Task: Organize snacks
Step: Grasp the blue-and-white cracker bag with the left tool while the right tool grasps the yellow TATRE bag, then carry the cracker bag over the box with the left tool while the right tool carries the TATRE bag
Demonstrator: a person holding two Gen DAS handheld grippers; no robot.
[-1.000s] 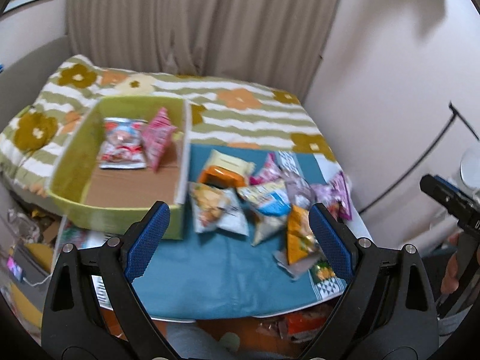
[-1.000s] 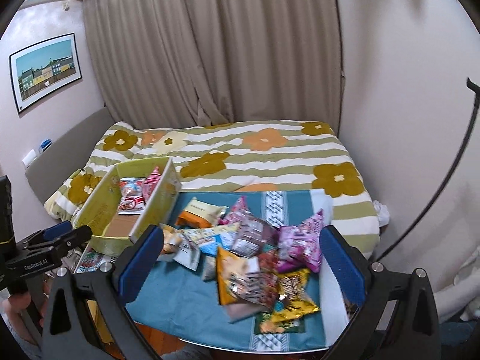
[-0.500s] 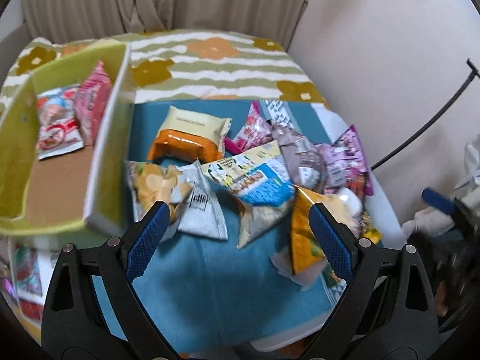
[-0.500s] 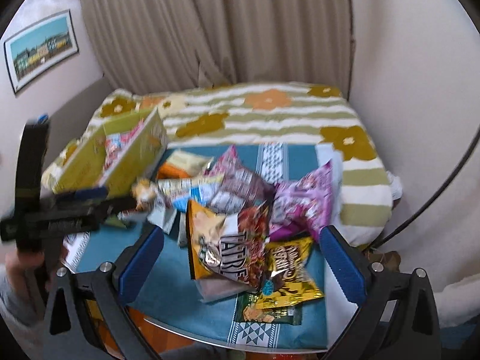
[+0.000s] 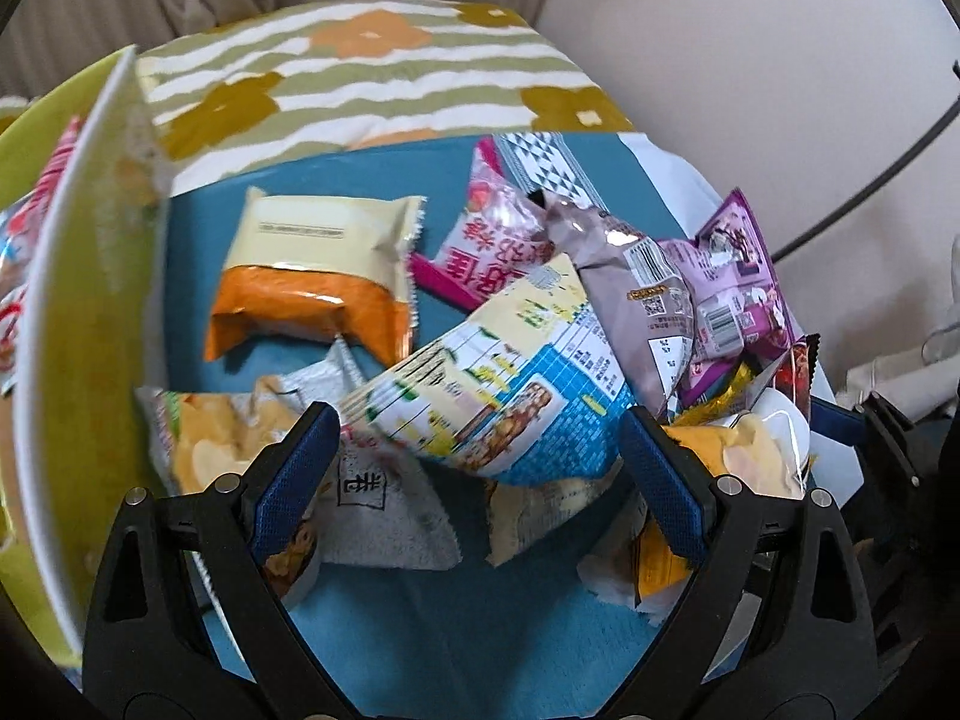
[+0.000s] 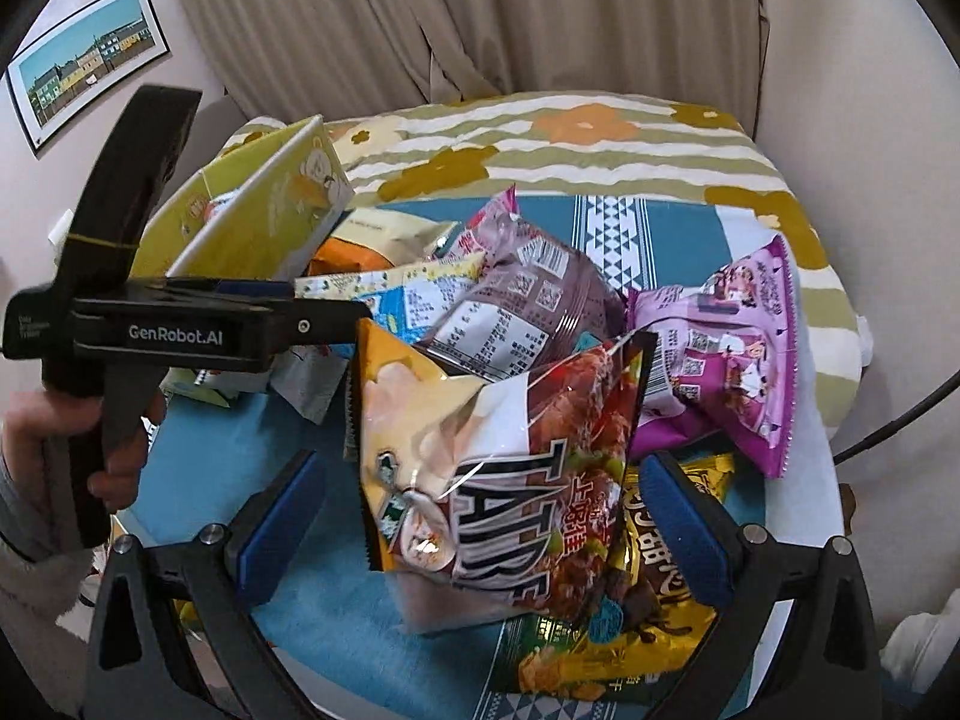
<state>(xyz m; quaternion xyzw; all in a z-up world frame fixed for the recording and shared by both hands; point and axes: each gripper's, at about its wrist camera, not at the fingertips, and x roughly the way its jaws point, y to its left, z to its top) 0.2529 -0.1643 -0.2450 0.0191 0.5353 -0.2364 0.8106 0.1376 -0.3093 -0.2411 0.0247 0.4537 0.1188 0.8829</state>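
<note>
Two tongs spread wide, left tongs (image 5: pixel 474 474) around blue-white packet (image 5: pixel 498 384), right tongs (image 6: pixel 480 528) around Tatabe bag (image 6: pixel 498 468)

Left gripper (image 5: pixel 474 468) low in its own wrist view, black arms angled up and outward, blue-padded fingers (image 5: pixel 294 480) spread wide with nothing between them. Right gripper (image 6: pixel 486 528) in the same pose in the right wrist view, blue pads (image 6: pixel 684 534) far apart, gripping nothing. Also in the right wrist view, the left gripper seen side-on, reaching in level from the left edge, its black handle wrapped by the left hand (image 6: pixel 114 450) at a grey sleeve cuff.
</note>
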